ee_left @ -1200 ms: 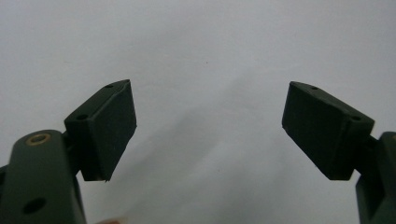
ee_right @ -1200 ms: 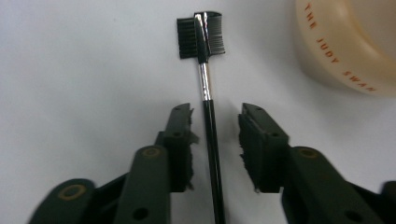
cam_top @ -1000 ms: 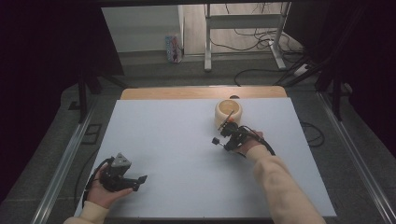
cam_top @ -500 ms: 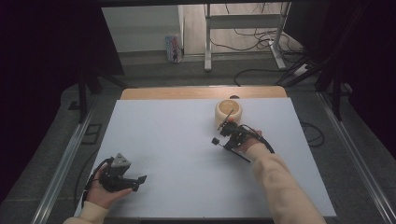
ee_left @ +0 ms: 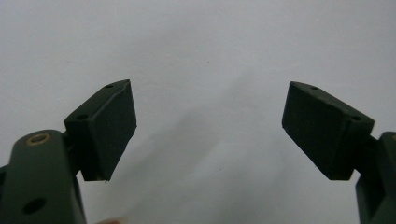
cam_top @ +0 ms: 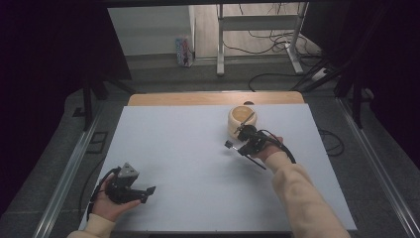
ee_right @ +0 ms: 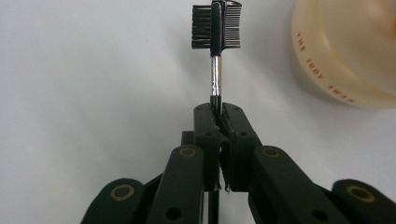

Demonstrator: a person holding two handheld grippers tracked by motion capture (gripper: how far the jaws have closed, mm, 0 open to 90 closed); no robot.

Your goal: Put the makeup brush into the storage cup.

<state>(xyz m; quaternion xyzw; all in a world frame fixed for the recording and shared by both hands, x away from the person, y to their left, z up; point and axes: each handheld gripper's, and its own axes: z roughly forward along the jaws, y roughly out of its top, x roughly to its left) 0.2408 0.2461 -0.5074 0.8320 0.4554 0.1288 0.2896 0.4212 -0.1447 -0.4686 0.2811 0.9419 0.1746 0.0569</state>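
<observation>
My right gripper [cam_top: 242, 148] [ee_right: 218, 111] is shut on the thin metal shaft of a small double-sided brush and comb [ee_right: 215, 25]. The black bristled head [cam_top: 229, 145] points left and away from the hand, low over the white table, and its dark handle trails back under the hand. A cream round bowl [cam_top: 241, 120] [ee_right: 345, 51] with red lettering stands just beyond the gripper, apart from the brush. A thin stick-like thing leans inside it. My left gripper [cam_top: 147, 191] [ee_left: 210, 130] rests at the near left of the table, jaws wide open with nothing between them.
A white table top [cam_top: 188, 148] has a wooden strip along its far edge. Metal rails run down both sides. A stand and cables lie on the floor beyond the table.
The right hand has shifted only slightly beside the bowl, with the brush at its jaws throughout. The left hand has kept still.
</observation>
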